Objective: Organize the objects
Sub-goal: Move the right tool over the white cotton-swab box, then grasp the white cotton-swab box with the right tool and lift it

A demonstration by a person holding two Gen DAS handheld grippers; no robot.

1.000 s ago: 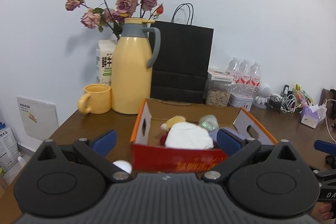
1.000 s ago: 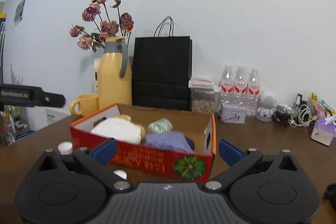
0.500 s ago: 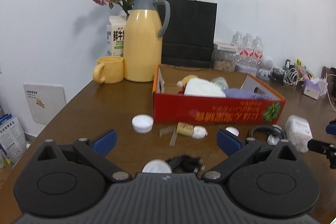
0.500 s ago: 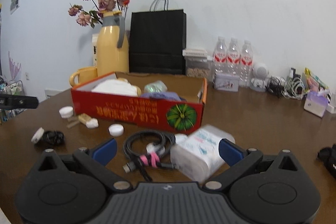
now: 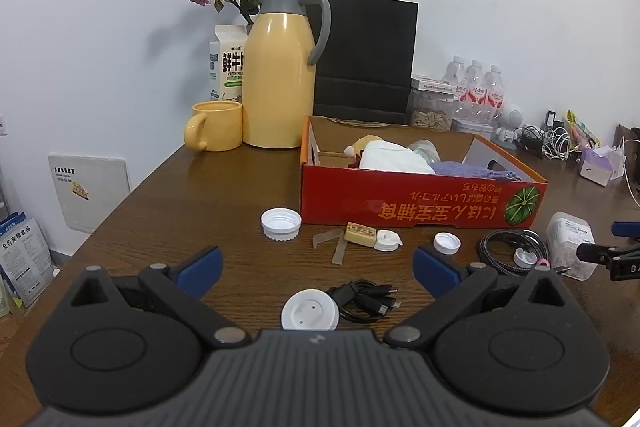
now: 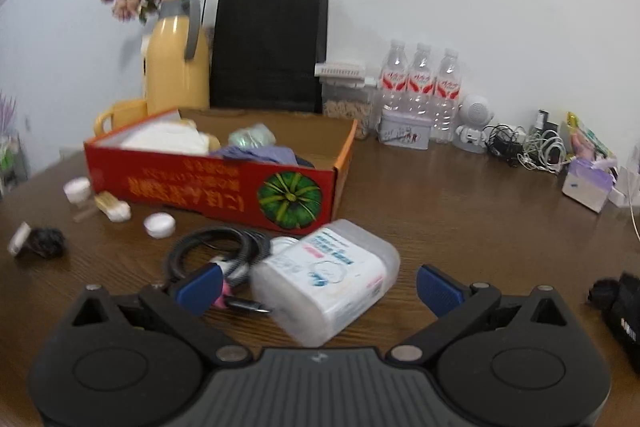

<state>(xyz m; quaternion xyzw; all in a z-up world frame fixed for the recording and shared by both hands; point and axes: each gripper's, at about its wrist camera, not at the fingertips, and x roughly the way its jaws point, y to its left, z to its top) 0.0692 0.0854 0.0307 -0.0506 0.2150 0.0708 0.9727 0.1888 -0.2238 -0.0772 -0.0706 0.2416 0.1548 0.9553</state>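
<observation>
Both grippers stood wide open and held nothing when I looked. My left gripper (image 5: pixel 316 265) hovered low over the brown wooden table (image 5: pixel 200 195), its blue-tipped fingers (image 5: pixel 200 263) spread apart. Between them, at six o'clock in that view, lay a round white plastic disc (image 5: pixel 310 311) touching a small bundle of black cable (image 5: pixel 366 299). Further off toward twelve o'clock sat a white screw cap (image 5: pixel 281 223), a small yellow block (image 5: pixel 360 231) and another white cap (image 5: pixel 447 242).

My right gripper (image 6: pixel 318 285) hung just over a clear plastic pack of white tissues (image 6: pixel 326 277), which lay tilted between the spread fingers, nearer the left one. At ten o'clock from the pack lay a coiled black braided cable (image 6: pixel 218 247), touching it.

Behind all this, at twelve o'clock, stood the open red cardboard box with a green pumpkin print (image 6: pixel 216 187), holding white and purple cloths. Beyond it, against the wall, stood a yellow thermos jug with a grey handle (image 5: pixel 280 71), a yellow mug (image 5: pixel 216 127) and a black paper bag (image 5: pixel 366 55).
</observation>
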